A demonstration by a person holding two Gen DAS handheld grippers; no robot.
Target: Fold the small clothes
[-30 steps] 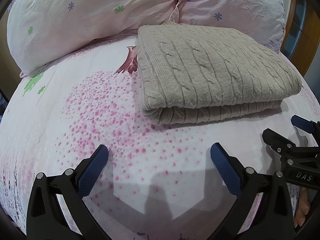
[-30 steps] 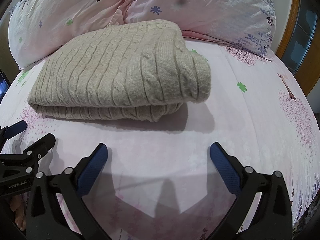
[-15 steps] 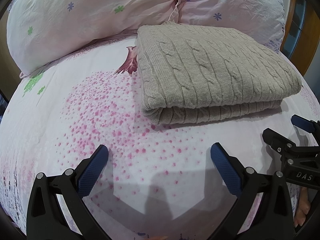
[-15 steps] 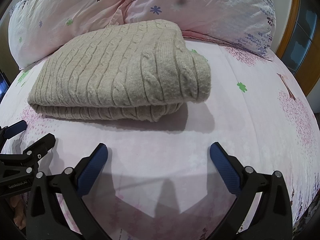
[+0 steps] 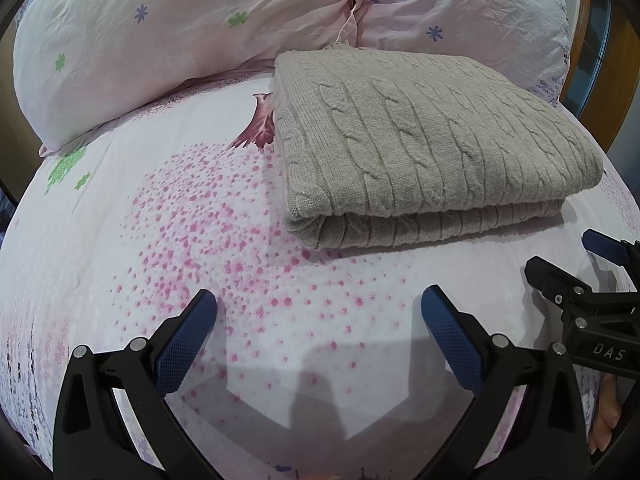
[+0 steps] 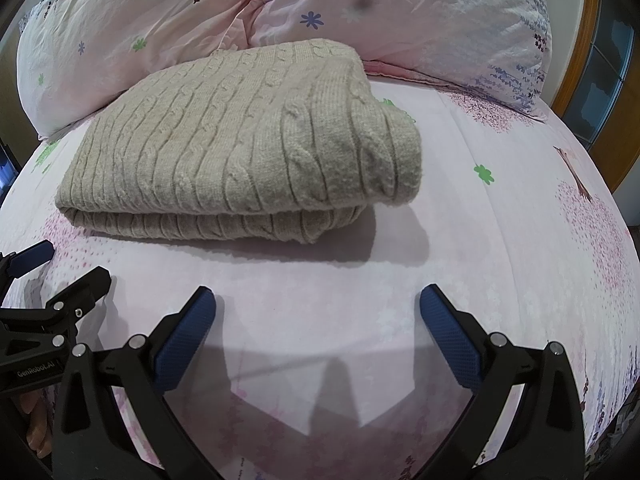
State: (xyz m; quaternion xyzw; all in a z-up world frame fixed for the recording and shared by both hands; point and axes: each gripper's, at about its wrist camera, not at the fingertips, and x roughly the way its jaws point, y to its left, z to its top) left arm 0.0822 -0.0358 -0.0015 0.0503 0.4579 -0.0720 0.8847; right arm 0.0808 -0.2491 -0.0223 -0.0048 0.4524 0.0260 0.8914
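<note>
Currently the beige cable-knit sweater (image 5: 432, 148) lies folded into a compact rectangular stack on the pink floral-print bedsheet (image 5: 160, 208), its far edge close against the two pale pink flower-patterned pillows (image 5: 160, 40) at the head of the bed. Layers show along the near edge of the stack, with the rounded fold at its right end in the right wrist view; this indicates the fold is essentially finished.

Left gripper (image 5: 318, 314): jaws spread wide, blue textured pads (image 5: 180, 344) holding nothing, positioned above bare sheet just short of the sweater's near left corner. Right gripper (image 6: 318, 314): likewise spread wide and empty, positioned short of the sweater's near right end. Each gripper appears at the edge of the other's view, so the two sit side by side, near each other.

Both tools stand clear of the fabric, which suits a release position: no contact means the stack is not dragged out of shape. Remaining work is judged minimal, at most squaring the slightly offset near edge
</note>
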